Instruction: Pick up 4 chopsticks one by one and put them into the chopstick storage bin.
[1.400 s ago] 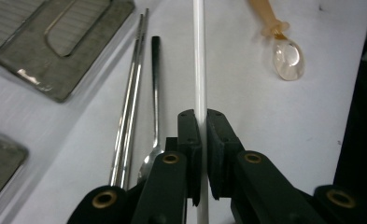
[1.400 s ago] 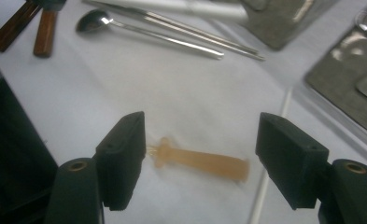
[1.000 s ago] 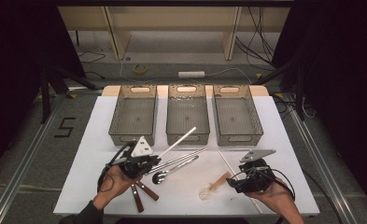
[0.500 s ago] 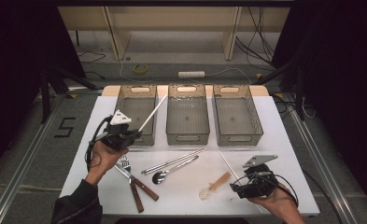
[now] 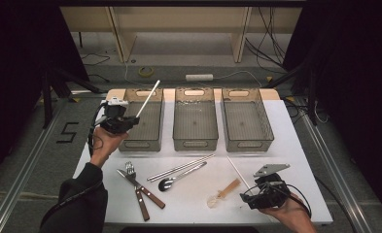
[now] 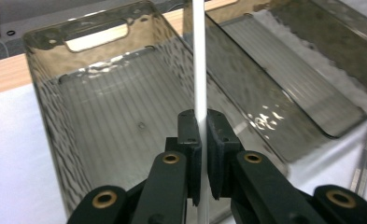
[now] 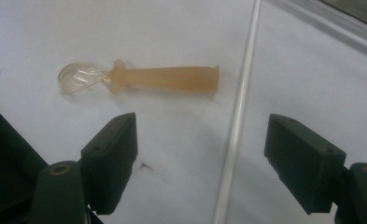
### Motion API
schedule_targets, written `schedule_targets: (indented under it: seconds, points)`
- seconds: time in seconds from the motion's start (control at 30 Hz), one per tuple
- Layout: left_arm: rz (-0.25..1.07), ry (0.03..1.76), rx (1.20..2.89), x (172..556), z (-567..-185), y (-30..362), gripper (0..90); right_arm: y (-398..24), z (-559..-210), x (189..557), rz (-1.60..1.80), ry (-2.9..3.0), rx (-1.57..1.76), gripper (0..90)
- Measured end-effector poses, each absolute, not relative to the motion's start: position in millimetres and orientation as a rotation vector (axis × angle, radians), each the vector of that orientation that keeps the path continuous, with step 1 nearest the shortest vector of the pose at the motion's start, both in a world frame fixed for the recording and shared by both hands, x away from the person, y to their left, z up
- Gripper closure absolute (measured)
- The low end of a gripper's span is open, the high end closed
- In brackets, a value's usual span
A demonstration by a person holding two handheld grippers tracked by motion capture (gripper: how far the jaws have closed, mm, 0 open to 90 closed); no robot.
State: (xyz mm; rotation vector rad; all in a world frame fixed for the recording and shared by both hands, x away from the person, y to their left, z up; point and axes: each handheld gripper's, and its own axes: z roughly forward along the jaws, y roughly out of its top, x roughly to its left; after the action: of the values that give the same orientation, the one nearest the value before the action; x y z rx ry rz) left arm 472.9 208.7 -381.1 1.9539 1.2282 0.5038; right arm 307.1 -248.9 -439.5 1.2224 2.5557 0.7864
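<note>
The place looked like a laboratory or a recording studio for handling tests, not a home. A white table (image 5: 295, 145) stood in the middle, and all around it hung black curtains (image 5: 354, 73). Behind the table there was a plain wooden frame (image 5: 237, 34), and loose cables (image 5: 261, 53), a roll of tape (image 5: 146, 72) and a white power strip (image 5: 199, 77) lay on the grey floor. Left of the table, a black number five (image 5: 68, 132) was marked on the floor. Metal rails (image 5: 334, 165) ran along both sides of the table.
</note>
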Motion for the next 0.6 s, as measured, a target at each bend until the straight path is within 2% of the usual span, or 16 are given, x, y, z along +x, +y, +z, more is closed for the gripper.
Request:
schedule_targets:
  seconds: [0.6]
  points:
    - [0.515,1.369,1.96,514,-404,224,84.9,-249,-442,307,0.777,2.574,1.228,27.0]
